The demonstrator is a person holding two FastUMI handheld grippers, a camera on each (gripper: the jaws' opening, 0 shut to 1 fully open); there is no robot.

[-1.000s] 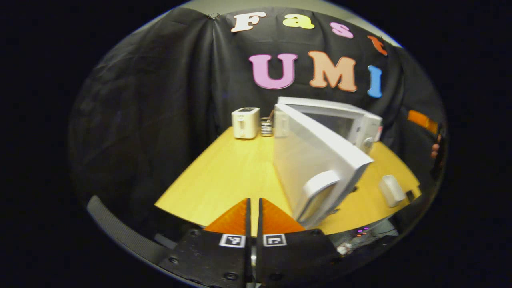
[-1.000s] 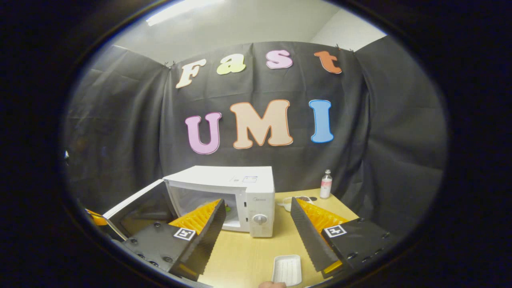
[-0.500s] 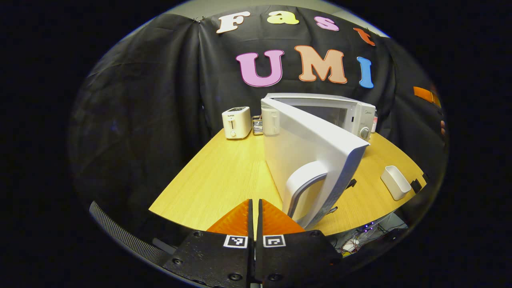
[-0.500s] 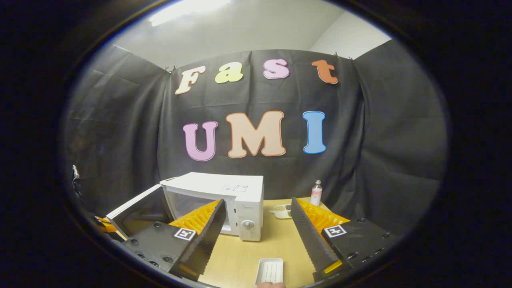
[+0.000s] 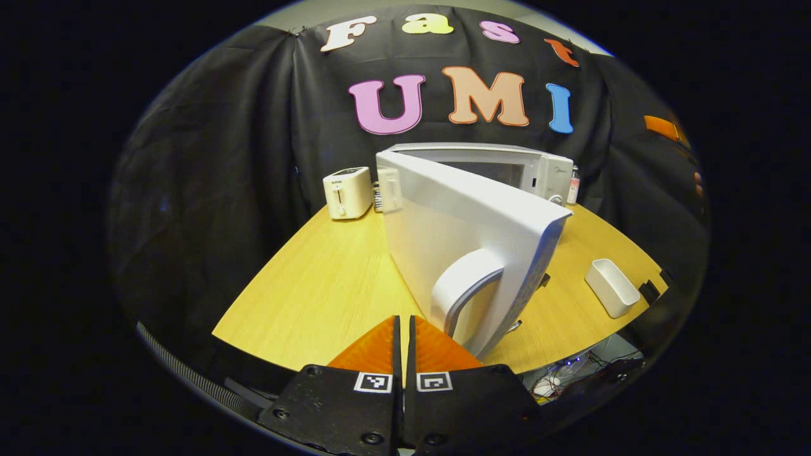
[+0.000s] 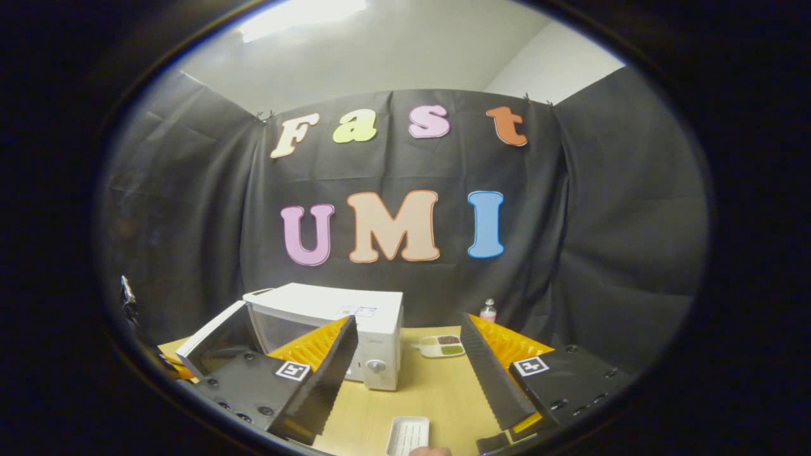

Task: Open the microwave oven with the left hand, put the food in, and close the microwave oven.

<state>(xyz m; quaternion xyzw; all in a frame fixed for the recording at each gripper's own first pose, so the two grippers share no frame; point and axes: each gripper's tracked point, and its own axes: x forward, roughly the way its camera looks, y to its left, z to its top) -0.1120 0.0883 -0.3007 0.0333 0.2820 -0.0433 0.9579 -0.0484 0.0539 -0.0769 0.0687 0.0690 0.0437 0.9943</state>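
Standing swung out toward worktop's [image 5: 329,285] front edge, white microwave door [image 5: 456,234] gives cavity access; left gripper [image 5: 402,335] fingers pressed together empty, right gripper [image 6: 405,354] fingers spread wide, ready for food.

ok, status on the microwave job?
Left gripper shut, empty, near door handle. Right gripper open, empty. Microwave door open; food tray on table beside it. Nothing blocking.

White microwave oven [image 6: 355,316] stands on the table, door [image 5: 469,234] swung open; food tray [image 6: 442,346] lies beside it.
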